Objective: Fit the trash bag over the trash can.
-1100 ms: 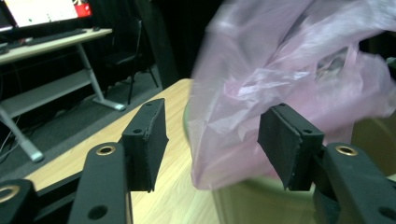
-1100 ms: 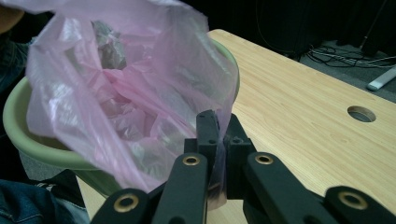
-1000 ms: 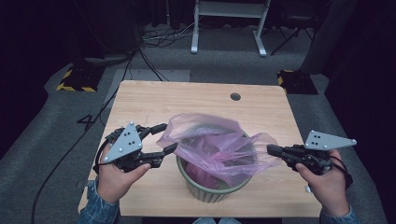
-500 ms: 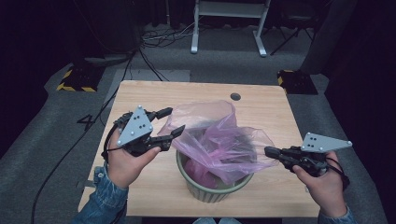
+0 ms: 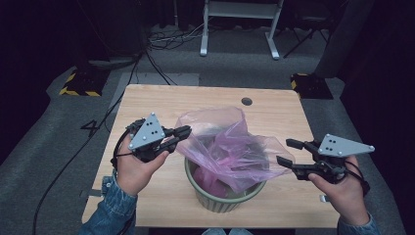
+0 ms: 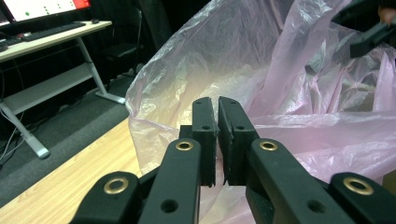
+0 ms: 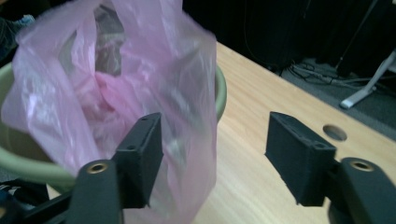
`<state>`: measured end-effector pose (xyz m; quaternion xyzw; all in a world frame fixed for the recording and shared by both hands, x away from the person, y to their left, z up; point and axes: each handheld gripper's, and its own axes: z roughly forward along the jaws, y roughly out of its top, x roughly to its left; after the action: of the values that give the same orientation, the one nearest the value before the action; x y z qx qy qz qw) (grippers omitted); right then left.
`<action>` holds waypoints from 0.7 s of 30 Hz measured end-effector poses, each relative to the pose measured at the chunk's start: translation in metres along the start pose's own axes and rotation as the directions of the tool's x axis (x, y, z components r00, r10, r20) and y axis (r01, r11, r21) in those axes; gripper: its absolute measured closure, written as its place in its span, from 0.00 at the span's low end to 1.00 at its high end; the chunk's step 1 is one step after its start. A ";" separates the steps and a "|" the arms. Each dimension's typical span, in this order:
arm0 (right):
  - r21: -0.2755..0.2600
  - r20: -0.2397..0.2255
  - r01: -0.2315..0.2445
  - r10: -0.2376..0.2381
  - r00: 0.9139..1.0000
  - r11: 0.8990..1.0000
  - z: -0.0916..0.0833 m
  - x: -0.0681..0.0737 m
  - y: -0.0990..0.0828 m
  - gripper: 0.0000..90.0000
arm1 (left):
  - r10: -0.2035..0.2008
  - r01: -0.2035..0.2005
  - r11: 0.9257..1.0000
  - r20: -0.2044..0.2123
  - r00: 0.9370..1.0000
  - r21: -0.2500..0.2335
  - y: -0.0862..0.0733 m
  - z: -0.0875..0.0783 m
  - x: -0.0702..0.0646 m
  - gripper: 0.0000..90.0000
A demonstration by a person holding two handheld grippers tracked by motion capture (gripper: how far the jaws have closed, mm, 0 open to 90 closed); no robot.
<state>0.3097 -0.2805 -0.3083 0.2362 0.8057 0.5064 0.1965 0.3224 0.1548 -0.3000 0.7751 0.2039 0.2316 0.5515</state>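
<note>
A thin pink plastic bag point(image 5: 230, 147) stands crumpled in a green round bin point(image 5: 220, 200) at the near middle of the wooden table point(image 5: 171, 98). My left gripper point(image 5: 182, 134) is at the bag's left rim. Its jaws have just been closing and now stand shut point(image 6: 217, 107) with the film point(image 6: 280, 70) pinched between them. To the right of the bin, my right gripper point(image 5: 285, 152) has just been opening. Its jaws stand wide apart point(image 7: 215, 140), and the bag point(image 7: 93, 70) hangs loose beside one of them, over the bin's rim point(image 7: 28, 163).
A round hole point(image 5: 246, 101) is cut in the table's far side. Beyond the table stand a white desk frame point(image 5: 240, 24), floor cables and a yellow-black striped block point(image 5: 78, 85). The left gripper view shows a desk with a keyboard point(image 6: 51, 30) off to the side.
The left gripper moved up to the bag's left rim and shut on it. The right gripper opened and let go of the bag's right edge, which has slackened.
</note>
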 end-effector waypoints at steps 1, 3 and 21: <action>-0.007 -0.002 0.008 -0.008 1.000 1.000 0.001 -0.001 0.003 0.37 | 0.001 -0.001 1.000 0.000 1.000 -0.001 0.000 0.000 0.000 0.95; -0.013 0.000 0.021 -0.021 1.000 1.000 0.003 -0.002 0.011 0.35 | -0.002 0.002 1.000 0.000 1.000 -0.001 0.000 0.000 0.000 0.94; -0.036 -0.115 0.156 -0.159 0.981 0.987 0.045 0.018 0.061 0.62 | -0.107 0.104 0.993 -0.072 0.992 -0.051 0.001 0.002 0.018 0.46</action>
<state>0.3315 -0.2145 -0.2731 0.1389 0.8250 0.5132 0.1913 0.3386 0.1633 -0.2976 0.7408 0.2595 0.2358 0.5730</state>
